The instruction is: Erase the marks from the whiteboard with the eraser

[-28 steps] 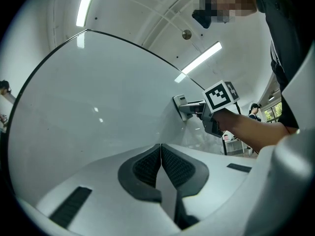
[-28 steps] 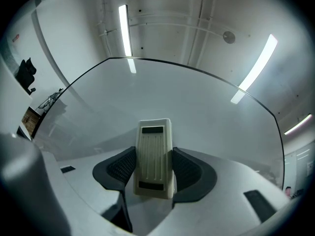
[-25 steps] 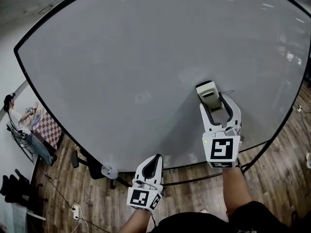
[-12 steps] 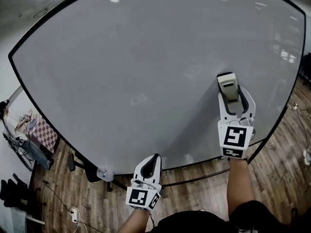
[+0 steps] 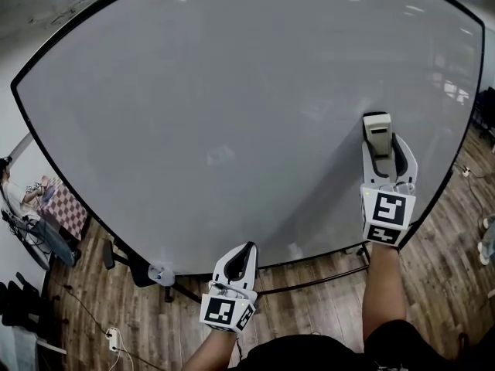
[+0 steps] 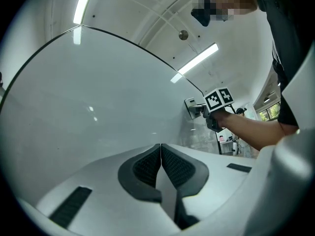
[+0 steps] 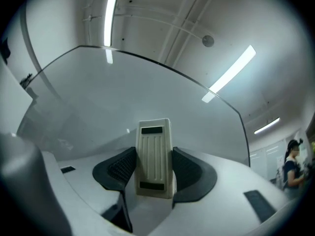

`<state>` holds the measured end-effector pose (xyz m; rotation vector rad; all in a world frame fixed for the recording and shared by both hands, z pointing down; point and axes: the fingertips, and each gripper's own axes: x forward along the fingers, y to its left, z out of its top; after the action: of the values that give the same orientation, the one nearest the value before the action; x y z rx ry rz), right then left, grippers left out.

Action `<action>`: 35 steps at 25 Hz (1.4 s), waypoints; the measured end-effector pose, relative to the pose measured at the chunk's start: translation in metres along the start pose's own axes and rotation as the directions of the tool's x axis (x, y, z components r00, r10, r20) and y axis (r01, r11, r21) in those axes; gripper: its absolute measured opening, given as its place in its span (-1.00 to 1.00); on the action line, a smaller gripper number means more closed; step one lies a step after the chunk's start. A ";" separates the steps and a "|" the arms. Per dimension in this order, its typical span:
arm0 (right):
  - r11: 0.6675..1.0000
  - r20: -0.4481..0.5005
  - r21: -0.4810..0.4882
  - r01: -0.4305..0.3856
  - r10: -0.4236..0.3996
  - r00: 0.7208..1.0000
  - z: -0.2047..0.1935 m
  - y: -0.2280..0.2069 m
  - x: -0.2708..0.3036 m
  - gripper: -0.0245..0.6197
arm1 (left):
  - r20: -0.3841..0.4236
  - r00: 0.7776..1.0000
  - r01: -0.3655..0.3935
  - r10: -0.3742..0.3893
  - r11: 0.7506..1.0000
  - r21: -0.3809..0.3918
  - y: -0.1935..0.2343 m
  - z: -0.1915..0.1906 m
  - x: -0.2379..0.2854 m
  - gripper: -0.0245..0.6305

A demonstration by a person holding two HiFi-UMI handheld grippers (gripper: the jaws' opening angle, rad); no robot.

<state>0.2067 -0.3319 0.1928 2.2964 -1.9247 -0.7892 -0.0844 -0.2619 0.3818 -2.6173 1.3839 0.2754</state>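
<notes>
The right gripper [image 5: 378,142] clamps the eraser [image 5: 377,126], held against the whiteboard [image 5: 232,91] near its right edge; the left gripper [image 5: 244,252] hangs closed and empty below the bottom edge; wiping seems the step in hand; no marks show, so the next move probably calls for a flat sweep over any faint residue.

The whiteboard [image 5: 232,91] was large, black-framed and pale grey, with faint smudges low down. The eraser [image 5: 377,130], a cream ribbed block, lay flat against its right side, clamped in the right gripper [image 5: 381,147].
</notes>
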 end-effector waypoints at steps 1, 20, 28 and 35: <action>0.998 0.026 0.058 -0.029 0.027 0.999 0.002 -0.001 -0.003 -0.13 | -0.001 1.000 0.002 -0.002 1.000 0.005 -0.001 0.001 0.002 -0.86; 0.887 0.108 0.177 -0.427 0.414 0.904 0.037 0.182 -0.043 -0.14 | 0.054 0.998 -0.044 0.041 0.998 0.049 0.012 0.027 -0.001 -0.86; 0.900 0.109 0.181 -0.398 0.383 0.917 0.037 0.181 -0.040 -0.14 | 0.043 0.998 -0.055 0.053 0.997 0.048 0.012 0.023 -0.007 -0.86; 0.907 0.122 0.180 -0.380 0.363 0.924 0.034 0.166 -0.029 -0.13 | 0.033 0.997 -0.068 0.067 0.997 0.036 0.019 0.019 -0.002 -0.86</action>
<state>0.0389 -0.3333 0.2311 1.9111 -2.4798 -0.6854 -0.1031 -0.2666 0.3627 -2.5289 1.4544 0.2968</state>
